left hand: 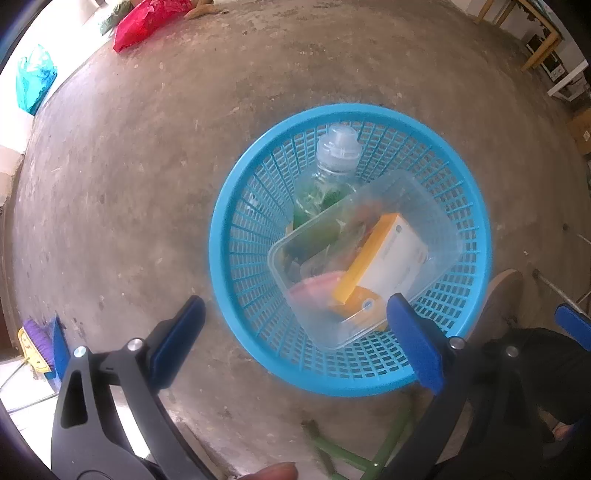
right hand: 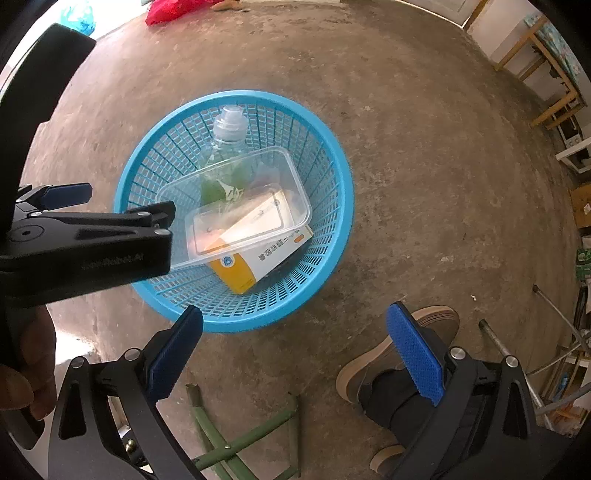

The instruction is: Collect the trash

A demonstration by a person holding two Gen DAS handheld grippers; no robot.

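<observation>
A bare, stained concrete floor [left hand: 155, 155] fills both views, with wooden furniture along the upper right edge of the frames. A round blue plastic lattice basket [left hand: 236, 206] stands on the floor, right of centre in the left wrist view and left of centre in the right wrist view [right hand: 332, 206]. Inside it lies a clear plastic bottle with a clear cap [left hand: 338, 147] and some green at its lower part, its cap towards the top of the frame. A clear rectangular plastic food container [left hand: 436, 236] lies over the bottle's lower part, and a white and orange cardboard box [right hand: 258, 258] lies against the container, near the basket's lower wall.

The left claw [left hand: 295, 339] hangs above the basket's lower left rim, its blue-padded fingers spread wide and holding nothing. The right claw [right hand: 295, 354] sits at the bottom of its view, below the basket, likewise wide open and empty. A brown shoe [right hand: 391, 354] shows between its fingers. A red plastic bag [left hand: 144, 22] and a teal plastic bag [left hand: 33, 79] lie at the upper left of the left wrist view, well apart from the basket.
</observation>
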